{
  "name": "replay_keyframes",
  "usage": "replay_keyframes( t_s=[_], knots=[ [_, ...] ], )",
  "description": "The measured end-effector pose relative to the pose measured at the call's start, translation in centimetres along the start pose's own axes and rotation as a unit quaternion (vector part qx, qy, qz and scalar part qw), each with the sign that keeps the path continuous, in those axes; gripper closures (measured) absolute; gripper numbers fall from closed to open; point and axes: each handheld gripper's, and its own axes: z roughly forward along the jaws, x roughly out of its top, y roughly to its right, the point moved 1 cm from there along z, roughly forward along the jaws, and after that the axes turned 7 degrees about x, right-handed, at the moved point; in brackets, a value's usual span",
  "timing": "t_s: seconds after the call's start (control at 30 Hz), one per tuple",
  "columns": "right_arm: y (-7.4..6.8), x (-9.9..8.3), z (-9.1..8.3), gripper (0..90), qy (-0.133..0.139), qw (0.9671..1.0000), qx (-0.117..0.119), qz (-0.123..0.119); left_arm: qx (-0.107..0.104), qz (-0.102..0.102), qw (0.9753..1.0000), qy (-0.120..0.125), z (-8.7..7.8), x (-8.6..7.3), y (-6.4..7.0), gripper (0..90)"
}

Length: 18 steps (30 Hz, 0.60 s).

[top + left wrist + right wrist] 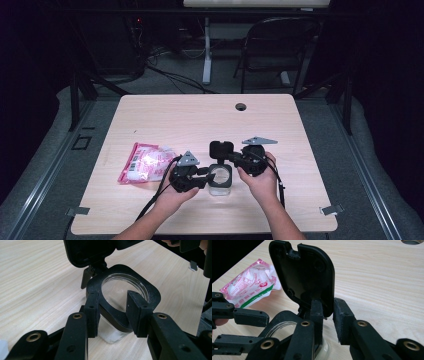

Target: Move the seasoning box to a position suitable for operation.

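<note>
Near the front middle of the table (165, 112): a clear glass jar (219, 184) with a black collar (155, 293) and a hinged black lid (304, 275) standing open and upright, the pink snack packet (145, 163) lying well to its left. Left gripper (113, 313) closed onto the near side of the collar, one jaw outside the rim and the other dipping into the jar's mouth. Right gripper (327, 315) at the lower edge of the raised lid, one jaw against it and the other a little apart, grip impossible to judge.
</note>
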Motion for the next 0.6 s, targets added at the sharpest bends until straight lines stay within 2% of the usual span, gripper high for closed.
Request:
replay_keyframes(
  t_s=[0.1, 0.27, 0.4, 0.47, 0.6],
  knots=[
    [-0.1, 0.0, -0.1, 76.7, 0.0, 1.0, 0.001, 0.0, -0.001, -0.003, 1.0, -0.004, -0.2, 0.1, -0.1, 64.4],
    [-0.4, -0.2, -0.7, 71.7, -0.008, 1.0, -0.001, -0.004, 0.017, 0.0, 0.9999, 0.002, -1.3, 0.1, -0.9, 64.5],
    [-0.6, -0.3, -1.4, 66.6, -0.014, 0.9999, 0.004, 0.001, 0.035, -0.001, 0.9994, 0.006, -2.5, -0.2, -2.0, 63.2],
    [-0.7, -0.4, -1.7, 63.5, -0.018, 0.9997, 0.014, 0.007, 0.043, -0.009, 0.999, 0.007, -3.2, -0.6, -2.7, 61.8],
    [-1.2, -0.8, -2.0, 61.0, -0.023, 0.9997, 0.012, -0.004, 0.055, -0.019, 0.9983, 0.001, -4.5, -1.3, -4.1, 61.5]
  ],
)
